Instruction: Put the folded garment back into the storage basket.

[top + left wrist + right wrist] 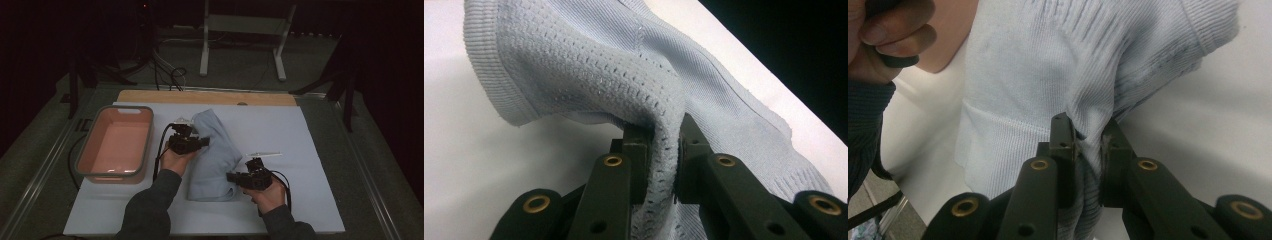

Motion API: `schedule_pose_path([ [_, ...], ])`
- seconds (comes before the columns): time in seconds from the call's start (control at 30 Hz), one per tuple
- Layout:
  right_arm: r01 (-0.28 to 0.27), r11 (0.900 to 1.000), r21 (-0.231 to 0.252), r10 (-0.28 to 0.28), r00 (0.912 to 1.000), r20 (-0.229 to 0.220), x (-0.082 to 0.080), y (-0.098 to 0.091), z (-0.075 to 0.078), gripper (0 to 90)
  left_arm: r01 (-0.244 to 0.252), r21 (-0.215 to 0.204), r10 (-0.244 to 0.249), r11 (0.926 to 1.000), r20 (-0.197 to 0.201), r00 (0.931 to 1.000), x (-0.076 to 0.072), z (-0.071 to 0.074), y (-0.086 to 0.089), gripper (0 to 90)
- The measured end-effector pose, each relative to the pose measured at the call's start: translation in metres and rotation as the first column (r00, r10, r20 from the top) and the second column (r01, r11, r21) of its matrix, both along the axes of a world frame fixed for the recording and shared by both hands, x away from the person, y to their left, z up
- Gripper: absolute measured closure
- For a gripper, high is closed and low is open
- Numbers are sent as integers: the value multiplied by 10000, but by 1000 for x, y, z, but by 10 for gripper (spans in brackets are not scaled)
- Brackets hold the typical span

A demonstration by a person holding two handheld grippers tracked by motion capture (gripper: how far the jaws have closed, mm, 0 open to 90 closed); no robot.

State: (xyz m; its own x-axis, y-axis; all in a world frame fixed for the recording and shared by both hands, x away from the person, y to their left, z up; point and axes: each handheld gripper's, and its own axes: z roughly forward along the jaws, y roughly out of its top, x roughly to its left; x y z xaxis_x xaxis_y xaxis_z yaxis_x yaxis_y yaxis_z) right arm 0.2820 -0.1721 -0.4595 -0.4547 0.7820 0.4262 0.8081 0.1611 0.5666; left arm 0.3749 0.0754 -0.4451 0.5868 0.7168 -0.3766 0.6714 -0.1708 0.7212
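Both claws clench the pale blue knit sweater [214, 155], which lies on the white tabletop [300, 145] beside a pink tub [116, 144]: left claw [202, 142] at its upper edge, right claw [231, 176] near its lower corner.

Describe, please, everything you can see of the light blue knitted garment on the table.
The light blue knitted garment lies crumpled in a long bundle on the white table surface, right of the pink tub. It looks like soft knit: one part has an openwork eyelet pattern, another is plain, with ribbed hems and a stitched seam. The left tool pinches a fold of the eyelet part, the right tool a fold near the ribbed end, so the fabric bunches and lifts at both grips.
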Motion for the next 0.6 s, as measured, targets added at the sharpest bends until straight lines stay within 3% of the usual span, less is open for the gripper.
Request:
schedule_pose_path([
  [0.4, -78, 9999, 127, 76, 9999, 115, 6, 11, 6, 808, -30, 18, 30, 10000, 54, 10000, 5, 10, 10, 805],
  [0.6, -98, 9997, 239, 95, 9999, 131, 10, 18, 10, 808, -4, 232, 1, 9997, 153, 9999, 8, 19, 16, 805],
])
